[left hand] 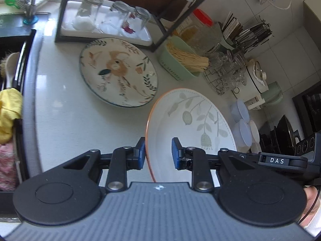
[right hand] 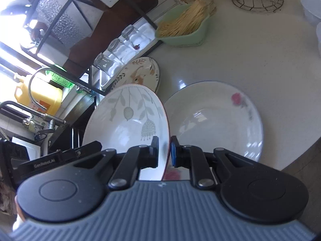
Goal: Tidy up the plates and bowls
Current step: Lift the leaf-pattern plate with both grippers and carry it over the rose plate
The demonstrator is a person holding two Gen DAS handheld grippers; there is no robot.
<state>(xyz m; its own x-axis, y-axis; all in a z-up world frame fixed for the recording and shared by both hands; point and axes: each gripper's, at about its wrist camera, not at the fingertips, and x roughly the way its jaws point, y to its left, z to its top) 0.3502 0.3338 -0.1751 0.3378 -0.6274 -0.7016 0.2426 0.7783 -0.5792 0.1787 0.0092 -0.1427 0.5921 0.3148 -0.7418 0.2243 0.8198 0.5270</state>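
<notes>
Both tools are on the same dish here: the leaf-pattern plate (left hand: 192, 120) with the orange rim, lifted off the counter (left hand: 66, 100) and tilted up on edge. The left tool (left hand: 157, 153) has its blue pads either side of the near rim. In the left view there's some daylight next to one pad, so I'd call that a loose-looking clamp, but the rim is definitely between them. The right tool (right hand: 164, 151) is pinched tight on the opposite edge of the plate, pads nearly together with just the thin rim in the gap.

I'll use the deer plate (left hand: 118, 72) as my landmark, the one lying flat on the counter right in front of the black-framed rack with the glass jars (left hand: 112, 18). The held plate hangs above the counter on the near side of the deer plate, toward the person. A third one, the rose plate (right hand: 216, 120), sits flat further out to the right of the deer plate and just beside the held one. The green basket of noodles (left hand: 180, 60) is at the deer plate's far right.

What the next bit hinges on, I reckon: if the plan is to stack, the deer plate lies ahead and to the left of the tools, closer to the left hand, so that side leads. The plate also has to come back down flat from that tilt first.
</notes>
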